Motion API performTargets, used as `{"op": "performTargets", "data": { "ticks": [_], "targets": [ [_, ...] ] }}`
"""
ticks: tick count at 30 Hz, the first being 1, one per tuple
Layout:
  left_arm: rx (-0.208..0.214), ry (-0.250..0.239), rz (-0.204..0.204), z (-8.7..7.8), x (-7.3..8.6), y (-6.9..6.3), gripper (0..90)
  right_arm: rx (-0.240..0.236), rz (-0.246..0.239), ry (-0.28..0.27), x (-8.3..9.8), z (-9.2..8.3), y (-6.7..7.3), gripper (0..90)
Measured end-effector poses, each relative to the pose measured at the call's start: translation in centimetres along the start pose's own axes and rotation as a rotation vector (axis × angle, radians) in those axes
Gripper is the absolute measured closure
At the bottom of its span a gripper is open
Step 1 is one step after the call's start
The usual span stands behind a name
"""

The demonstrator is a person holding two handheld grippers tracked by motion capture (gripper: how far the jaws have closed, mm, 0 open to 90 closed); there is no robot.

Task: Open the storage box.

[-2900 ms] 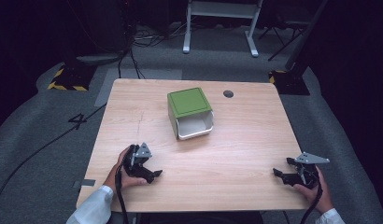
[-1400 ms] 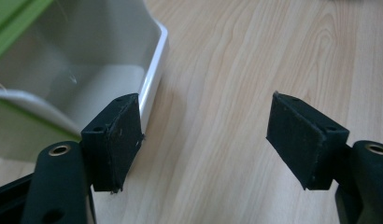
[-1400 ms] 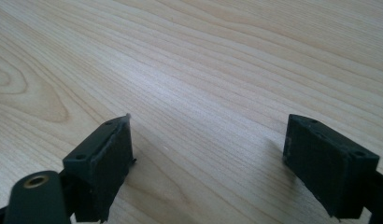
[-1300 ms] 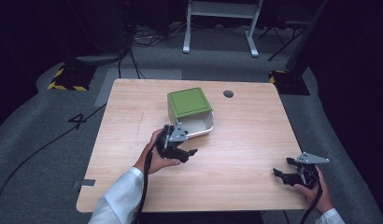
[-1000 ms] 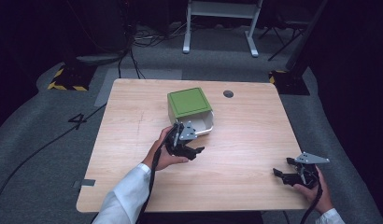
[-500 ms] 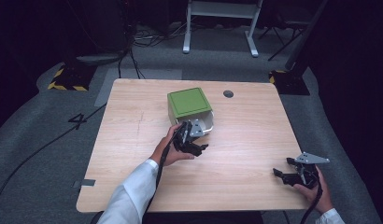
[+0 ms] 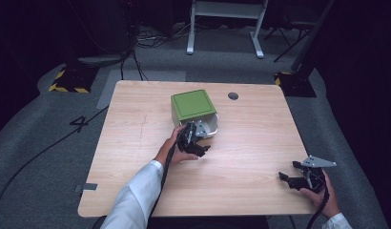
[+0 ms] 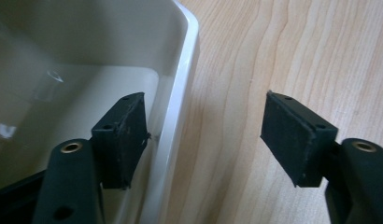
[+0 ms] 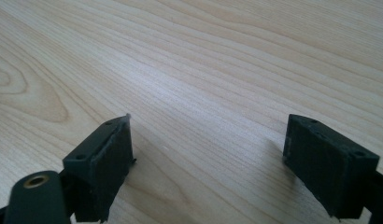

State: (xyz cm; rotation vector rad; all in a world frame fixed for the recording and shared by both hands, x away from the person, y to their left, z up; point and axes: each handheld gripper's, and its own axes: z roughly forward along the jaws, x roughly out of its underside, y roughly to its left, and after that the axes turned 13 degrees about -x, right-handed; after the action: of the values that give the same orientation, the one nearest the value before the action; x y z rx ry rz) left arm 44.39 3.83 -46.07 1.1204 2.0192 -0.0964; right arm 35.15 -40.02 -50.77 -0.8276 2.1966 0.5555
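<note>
Left gripper (image 8: 206, 133): I read the 2 jaws as spread wide, straddling the wall of the white tray (image 8: 178, 100) — 1 pad inside the tray, 1 pad outside over the bare table (image 8: 283, 51).

Grip status: nothing is pinched; the inner pad sits just beside the wall, and I cannot tell if it touches.

Tray location: in the high view the white tray (image 7: 212, 125) sticks out from under the green-topped box (image 7: 192, 104) near the table's middle, toward the person's side.

Step in hand (my judgement): taking hold of the tray's front wall, probably to draw it out.

How to do it well: I would centre the wall between both pads, seat them lower so the rim is fully covered, then close squarely — a skewed bite on a smooth, glossy wall could slip.

Pull advice: keep any pull level with the tabletop so the box does not tip or drag along.

Left arm pose: the white sleeve (image 7: 136, 195) reaches forward and right across the table, with the hand (image 7: 177, 150) behind the left gripper at the tray's front.

Right gripper (image 9: 208, 163): jaws spread, nothing between them, over bare wood.

Right hand pose: the right hand (image 7: 322, 193) rests at the near right corner, well apart from the tray.
</note>
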Motion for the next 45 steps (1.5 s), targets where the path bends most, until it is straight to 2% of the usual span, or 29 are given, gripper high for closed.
{"op": "performTargets", "data": {
  "ticks": [4, 5, 8, 9, 12, 15, 16, 21, 22, 25, 27, 32, 35, 45],
  "targets": [
    [-0.013, 0.015, 0.002, 0.1, 0.1, 0.1, 38.4, 0.000, 0.000, 0.000, 0.0, 0.0, 0.0, 15.8],
    [-0.013, 0.014, -0.001, 0.0, 0.1, 0.1, 44.8, 0.000, 0.000, 0.000, 0.0, 0.0, 0.0, 15.8],
    [-0.018, 0.009, 0.018, -0.1, 0.0, 0.1, 49.5, 0.000, 0.001, 0.000, 0.0, 0.0, 0.0, 15.8],
    [-0.020, 0.019, 0.028, -0.3, 0.0, -0.2, 54.0, 0.000, 0.000, 0.000, 0.0, 0.0, 0.0, 15.8],
    [-0.017, 0.021, 0.041, -0.4, -0.1, -0.4, 55.6, 0.000, 0.000, 0.000, 0.0, 0.0, 0.0, 15.8],
    [0.007, 0.021, 0.064, -0.6, -0.4, -0.8, 60.1, 0.000, 0.000, 0.000, 0.0, 0.0, 0.0, 15.8],
    [0.035, 0.024, 0.079, -0.8, -0.5, -1.2, 62.4, 0.000, 0.000, 0.000, 0.0, 0.0, 0.0, 15.8],
    [0.065, 0.031, 0.098, -0.8, -0.7, -1.8, 64.7, 0.000, 0.000, 0.000, 0.0, 0.0, 0.0, 15.8],
    [0.084, 0.036, 0.091, -0.8, -0.7, -1.9, 65.5, 0.000, 0.000, 0.000, 0.0, 0.0, 0.0, 15.8],
    [0.099, 0.035, 0.096, -0.9, -0.7, -1.9, 67.0, 0.000, 0.000, 0.000, 0.0, 0.0, 0.0, 15.8],
    [0.122, 0.028, 0.082, -1.1, -0.7, -2.0, 69.2, 0.000, 0.000, 0.000, 0.0, 0.0, 0.0, 15.8],
    [0.135, 0.022, 0.084, -1.4, -0.7, -2.4, 71.4, 0.000, 0.000, 0.000, 0.0, 0.0, 0.0, 15.8],
    [0.139, 0.037, 0.095, -1.7, -0.8, -2.8, 72.2, 0.000, 0.000, 0.000, 0.0, 0.0, 0.0, 15.8],
    [0.159, 0.038, 0.079, -2.2, -0.9, -3.6, 73.5, 0.000, 0.000, 0.000, 0.0, 0.0, 0.0, 15.8]
  ]
}}
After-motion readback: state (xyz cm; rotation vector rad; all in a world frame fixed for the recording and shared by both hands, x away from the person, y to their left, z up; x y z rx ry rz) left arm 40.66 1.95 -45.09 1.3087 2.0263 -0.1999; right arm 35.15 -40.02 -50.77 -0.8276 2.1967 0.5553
